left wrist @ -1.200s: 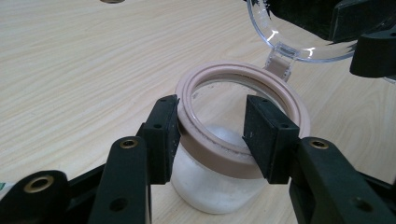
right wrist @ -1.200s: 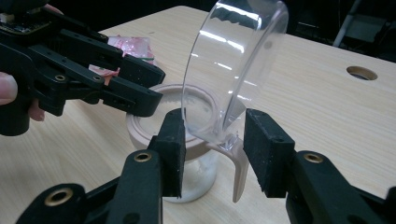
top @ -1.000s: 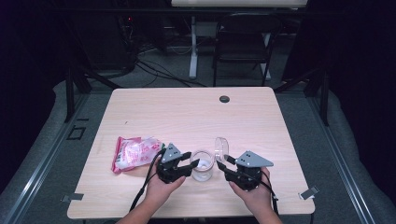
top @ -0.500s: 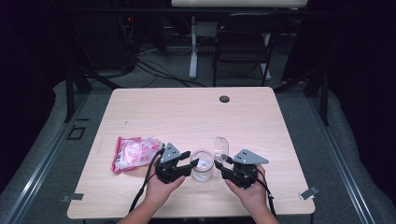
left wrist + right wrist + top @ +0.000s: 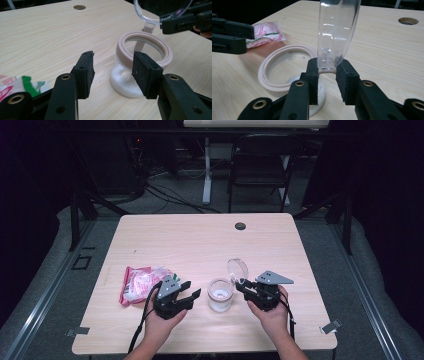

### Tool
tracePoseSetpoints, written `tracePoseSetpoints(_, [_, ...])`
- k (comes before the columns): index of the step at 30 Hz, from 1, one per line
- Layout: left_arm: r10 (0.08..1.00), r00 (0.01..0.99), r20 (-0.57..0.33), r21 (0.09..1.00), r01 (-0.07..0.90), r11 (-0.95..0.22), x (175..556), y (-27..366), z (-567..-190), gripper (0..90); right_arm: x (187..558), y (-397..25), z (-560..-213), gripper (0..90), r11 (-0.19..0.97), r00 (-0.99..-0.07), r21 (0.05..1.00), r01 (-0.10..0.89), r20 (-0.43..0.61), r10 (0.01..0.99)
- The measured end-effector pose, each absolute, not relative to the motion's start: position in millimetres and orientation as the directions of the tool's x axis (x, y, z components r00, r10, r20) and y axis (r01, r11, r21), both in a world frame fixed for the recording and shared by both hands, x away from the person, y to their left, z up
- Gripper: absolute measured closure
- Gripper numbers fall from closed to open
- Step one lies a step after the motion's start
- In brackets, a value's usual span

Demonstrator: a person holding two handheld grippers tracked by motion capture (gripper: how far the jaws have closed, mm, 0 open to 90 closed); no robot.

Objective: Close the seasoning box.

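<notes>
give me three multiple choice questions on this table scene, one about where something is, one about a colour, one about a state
1. Where does the red and white packet lie?
A. On the table left of the left gripper
B. Inside the jar
C. Beside the round hole at the table's far edge

2. What colour is the jar's rim?
A. Blue
B. Pale pinkish beige
C. Black

3. How is the jar's clear lid?
A. Shut flat on the jar
C. Lying on the floor
B. Swung up open, gripped in the right gripper

Answers:
1 A, the high view shows it on the wood just left of the left gripper.
2 B, both gripper views show a beige ring.
3 B, the right gripper view shows the jaws pinching the upright lid at its base.
</notes>
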State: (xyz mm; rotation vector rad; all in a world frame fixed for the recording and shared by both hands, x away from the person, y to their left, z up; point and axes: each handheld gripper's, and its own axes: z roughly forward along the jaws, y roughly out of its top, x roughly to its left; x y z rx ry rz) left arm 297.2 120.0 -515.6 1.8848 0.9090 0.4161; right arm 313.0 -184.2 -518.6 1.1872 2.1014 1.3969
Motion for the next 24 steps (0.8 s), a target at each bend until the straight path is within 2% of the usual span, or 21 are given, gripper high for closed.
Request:
tracePoseSetpoints(7, [0.764,0.64,-0.087,0.867,0.426,-0.258,292.1,128.4,-518.7,51.5,328.8,-185.0,-521.4,68.8,0.13,-0.607,0.871,0.474,0.216,0.765])
tracePoseSetpoints(13, [0.78,0.621,-0.078,0.866,0.429,-0.255,286.2,137.3,-519.7,51.1,339.1,-182.9,-523.0,73.4,0.154,-0.628,0.869,0.469,0.206,0.751])
tracePoseSetpoints(19, [0.8,0.595,-0.08,0.864,0.441,-0.242,280.9,146.9,-520.2,51.1,348.1,-183.6,-523.2,74.3,0.128,-0.638,0.858,0.498,0.263,0.724])
tracePoseSetpoints(24, [0.807,0.585,-0.078,0.867,0.44,-0.235,278.3,151.9,-519.8,51.1,351.8,-179.8,-522.6,74.8,0.141,-0.66,0.854,0.5,0.271,0.7])
